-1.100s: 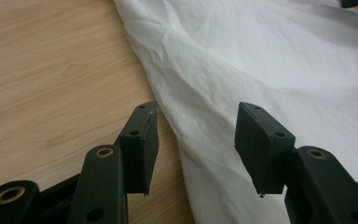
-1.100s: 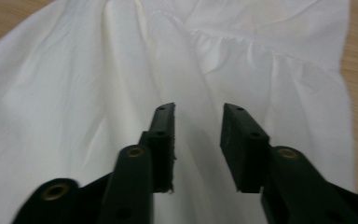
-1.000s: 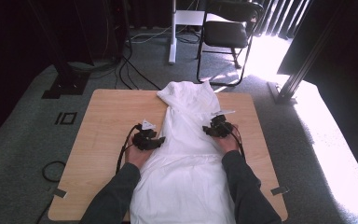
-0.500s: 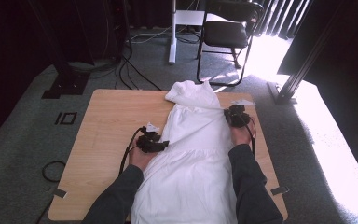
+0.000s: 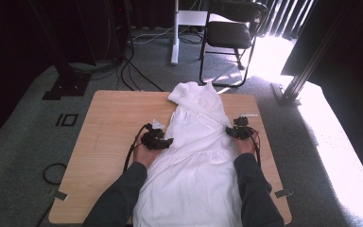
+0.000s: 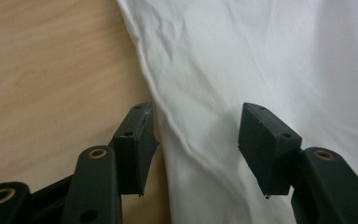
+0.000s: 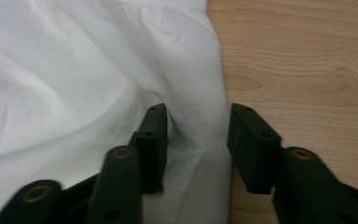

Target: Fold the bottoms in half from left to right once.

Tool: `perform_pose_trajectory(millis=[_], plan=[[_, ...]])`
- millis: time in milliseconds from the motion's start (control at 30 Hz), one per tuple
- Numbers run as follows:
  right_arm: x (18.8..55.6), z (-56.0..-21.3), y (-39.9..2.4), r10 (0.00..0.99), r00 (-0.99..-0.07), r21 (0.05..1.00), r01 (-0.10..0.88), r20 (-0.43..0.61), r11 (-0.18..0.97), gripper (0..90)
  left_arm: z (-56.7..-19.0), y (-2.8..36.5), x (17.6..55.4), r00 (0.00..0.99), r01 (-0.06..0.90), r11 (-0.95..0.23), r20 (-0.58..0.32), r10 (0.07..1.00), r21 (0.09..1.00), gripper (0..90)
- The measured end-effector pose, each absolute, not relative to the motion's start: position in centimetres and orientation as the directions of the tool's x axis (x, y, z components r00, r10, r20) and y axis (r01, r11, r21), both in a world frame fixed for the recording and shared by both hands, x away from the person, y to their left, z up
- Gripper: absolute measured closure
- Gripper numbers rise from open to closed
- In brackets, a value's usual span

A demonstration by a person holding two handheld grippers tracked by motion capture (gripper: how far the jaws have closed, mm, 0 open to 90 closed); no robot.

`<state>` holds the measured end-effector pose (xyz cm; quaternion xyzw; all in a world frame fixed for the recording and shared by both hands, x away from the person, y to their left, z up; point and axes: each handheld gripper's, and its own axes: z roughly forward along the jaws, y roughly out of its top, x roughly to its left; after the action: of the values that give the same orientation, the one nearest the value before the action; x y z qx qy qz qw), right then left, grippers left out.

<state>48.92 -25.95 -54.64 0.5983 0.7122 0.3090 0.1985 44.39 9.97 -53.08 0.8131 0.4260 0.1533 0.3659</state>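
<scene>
A white dress point(image 5: 196, 156) lies flat along the wooden table point(image 5: 108, 123), its top toward the far edge. My left gripper point(image 5: 169, 141) rests at the dress's left edge near the waist. In the left gripper view its jaws point(image 6: 198, 121) stand open and have just been opening; the hem edge of the cloth point(image 6: 261, 56) runs between them, untouched by the pads. My right gripper point(image 5: 229, 130) sits at the dress's right edge. Its jaws point(image 7: 198, 121) have also just been opening, and a fold of the cloth edge point(image 7: 74, 70) lies loose between them.
Bare wood point(image 6: 42, 70) lies left of the dress and a narrower strip point(image 7: 303, 70) right of it. Beyond the table stand a black chair point(image 5: 229, 33) and a white post point(image 5: 174, 33), with cables point(image 5: 137, 71) on the grey carpet. A black metal frame point(image 5: 307, 71) stands at the right.
The right gripper has moved from on top of the dress out to its right edge, then slightly back toward me. The left gripper has stayed in place.
</scene>
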Motion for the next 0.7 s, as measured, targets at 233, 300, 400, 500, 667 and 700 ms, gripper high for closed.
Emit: perform_pose_trajectory(millis=[233, 300, 400, 500, 667, 700], plan=[[49.0, -54.5, -25.5, 0.980, -0.196, 0.668, 0.734, 0.034, 0.123, 68.3, -54.2, 8.8, 46.8, 0.550, 0.611, -0.358, -0.054, 0.833, 0.706, 44.8], [49.0, -54.5, -25.4, 0.979, -0.200, 0.668, 0.734, 0.039, 0.123, 74.4, -54.8, 8.8, 46.9, 0.562, 0.599, -0.371, -0.044, 0.826, 0.709, 47.3], [48.8, -54.5, -25.2, 0.976, -0.213, 0.667, 0.733, 0.037, 0.135, 82.7, -54.8, 9.2, 46.6, 0.587, 0.595, -0.360, -0.083, 0.805, 0.718, 71.1], [48.4, -54.6, -25.3, 0.973, -0.221, 0.668, 0.735, 0.070, 0.119, 88.0, -54.8, 9.3, 46.3, 0.590, 0.598, -0.357, -0.093, 0.802, 0.717, 83.0], [46.5, -54.9, -25.2, 0.963, -0.236, 0.682, 0.726, 0.131, 0.085, 88.1, -54.8, 10.5, 45.0, 0.590, 0.605, -0.356, -0.101, 0.801, 0.712, 83.7], [46.1, -55.0, -25.1, 0.961, -0.242, 0.690, 0.719, 0.132, 0.086, 88.2, -54.8, 10.9, 44.6, 0.591, 0.608, -0.354, -0.108, 0.799, 0.711, 83.7]])
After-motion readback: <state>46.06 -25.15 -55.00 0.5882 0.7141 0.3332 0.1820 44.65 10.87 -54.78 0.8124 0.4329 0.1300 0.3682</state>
